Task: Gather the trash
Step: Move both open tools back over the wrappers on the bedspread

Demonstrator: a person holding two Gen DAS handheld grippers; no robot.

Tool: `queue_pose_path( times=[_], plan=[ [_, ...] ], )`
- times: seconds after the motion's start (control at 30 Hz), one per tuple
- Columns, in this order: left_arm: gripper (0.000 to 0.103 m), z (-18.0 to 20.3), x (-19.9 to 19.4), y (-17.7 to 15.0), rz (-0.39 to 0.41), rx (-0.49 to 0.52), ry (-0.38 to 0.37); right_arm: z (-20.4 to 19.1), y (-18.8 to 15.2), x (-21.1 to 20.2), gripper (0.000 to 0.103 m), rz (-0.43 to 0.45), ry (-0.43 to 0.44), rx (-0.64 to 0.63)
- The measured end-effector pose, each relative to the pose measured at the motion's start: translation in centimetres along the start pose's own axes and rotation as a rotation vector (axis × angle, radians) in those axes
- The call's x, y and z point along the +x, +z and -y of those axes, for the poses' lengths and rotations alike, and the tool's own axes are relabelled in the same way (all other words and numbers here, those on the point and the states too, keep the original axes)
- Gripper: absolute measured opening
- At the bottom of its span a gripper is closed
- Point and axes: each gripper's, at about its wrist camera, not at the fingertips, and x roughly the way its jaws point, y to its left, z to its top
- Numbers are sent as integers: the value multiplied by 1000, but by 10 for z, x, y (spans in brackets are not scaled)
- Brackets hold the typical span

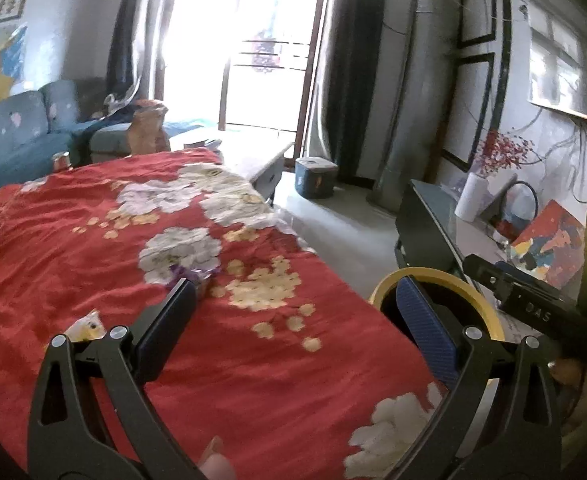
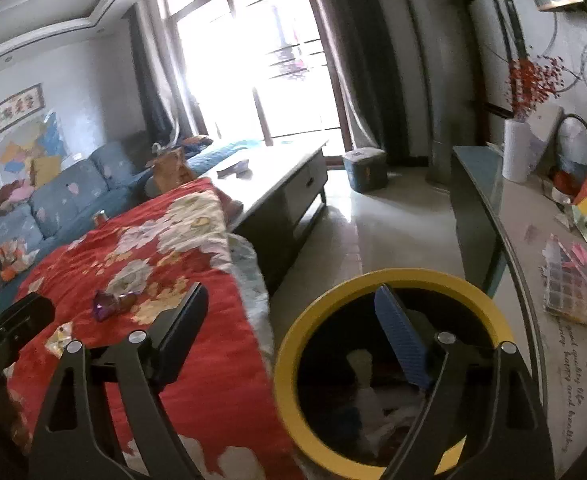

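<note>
Right tool [image 2: 293, 322] open, empty, over yellow-rimmed bin [image 2: 289, 344]

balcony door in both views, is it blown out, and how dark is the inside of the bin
Left wrist view: the balcony door is blown out to white, with glare over the coffee table. Right wrist view: same glare at the door; the inside of the yellow-rimmed bin is in deep shadow, its contents only faintly visible.

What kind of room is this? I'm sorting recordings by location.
Most likely a home living room: a blue sofa along the wall, a low coffee table beside it, and a curtained glass balcony door behind.
</note>
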Motion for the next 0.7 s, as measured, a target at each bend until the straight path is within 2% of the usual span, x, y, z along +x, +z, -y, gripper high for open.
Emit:
queue_pose_path(
  times=[0.7],
  plan=[
    [92,-89,-25,-16,-4,-166,139,-94,-16,17,84,-82,165,-157]
  ],
)
